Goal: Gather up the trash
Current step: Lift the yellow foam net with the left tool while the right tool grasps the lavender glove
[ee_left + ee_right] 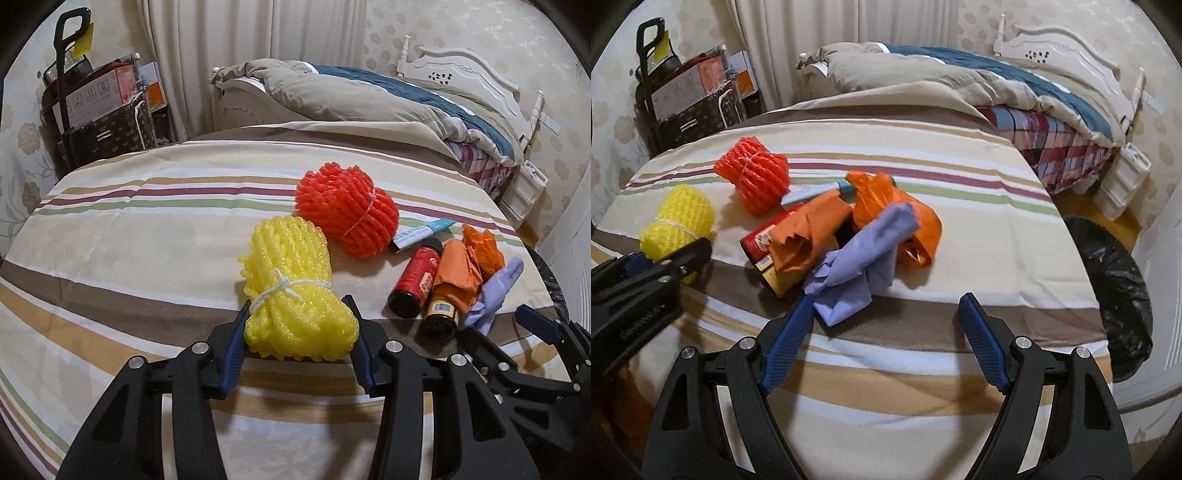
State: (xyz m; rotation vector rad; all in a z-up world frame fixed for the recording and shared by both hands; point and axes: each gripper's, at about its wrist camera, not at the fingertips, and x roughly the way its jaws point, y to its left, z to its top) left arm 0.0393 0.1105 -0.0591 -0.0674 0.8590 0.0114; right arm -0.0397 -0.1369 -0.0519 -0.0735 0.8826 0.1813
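My left gripper (297, 308) is shut on a yellow foam net bundle (291, 284) tied with white string, on the striped table; it also shows in the right wrist view (677, 227). A red-orange foam net bundle (345, 210) lies behind it. To the right lies a pile: a red can (415, 278), a brown bottle (441, 314) under orange wrapping (467, 264), a purple cloth (864, 258) and a tube (421, 232). My right gripper (886, 306) is open, its left finger touching the purple cloth.
A bin lined with a black bag (1119, 291) stands off the table's right edge. A bed (388, 99) with bedding is behind the table. A trolley with boxes (99, 107) stands at the back left. White drawers (1123, 181) sit by the bed.
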